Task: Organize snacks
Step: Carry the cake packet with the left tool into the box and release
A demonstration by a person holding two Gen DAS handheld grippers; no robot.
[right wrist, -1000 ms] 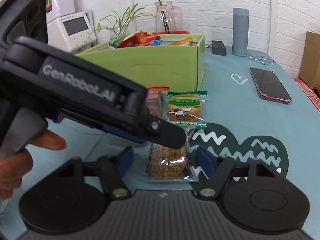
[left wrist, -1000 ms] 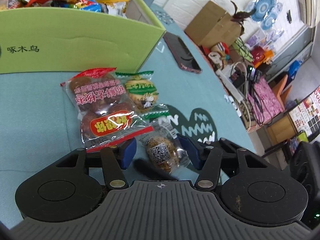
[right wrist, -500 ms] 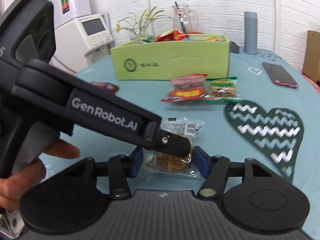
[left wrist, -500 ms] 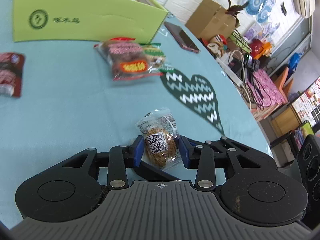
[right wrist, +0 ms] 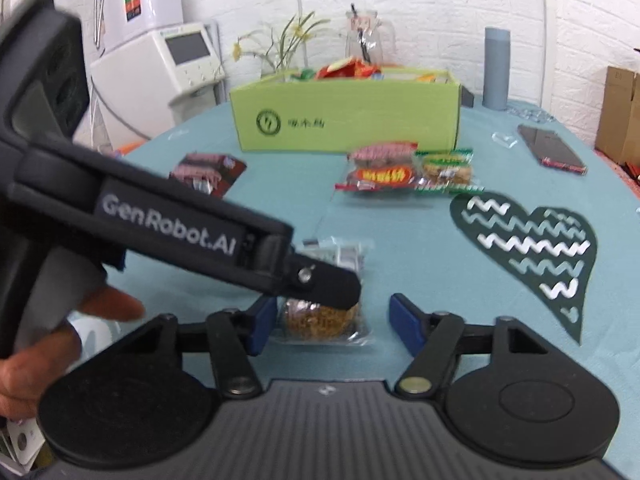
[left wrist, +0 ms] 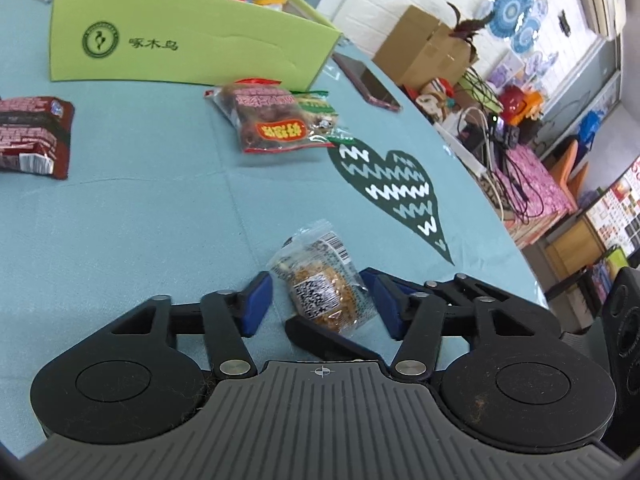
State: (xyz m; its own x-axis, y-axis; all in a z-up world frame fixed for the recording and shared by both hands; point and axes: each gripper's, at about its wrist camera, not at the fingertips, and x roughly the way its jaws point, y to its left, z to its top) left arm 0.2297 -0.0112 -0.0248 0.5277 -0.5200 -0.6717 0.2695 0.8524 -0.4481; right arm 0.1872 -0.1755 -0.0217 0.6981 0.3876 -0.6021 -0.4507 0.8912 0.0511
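Snack packet [left wrist: 322, 284]: crinkly clear plastic, round golden cake, between spread left tongs [left wrist: 320, 300].

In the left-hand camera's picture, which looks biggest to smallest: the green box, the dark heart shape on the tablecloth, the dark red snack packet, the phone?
1. green box, clearly largest.
2. heart shape.
3. dark red snack packet, partly cut off by the picture edge.
4. phone, smallest, though it lies farther away, so its true size is unsure.
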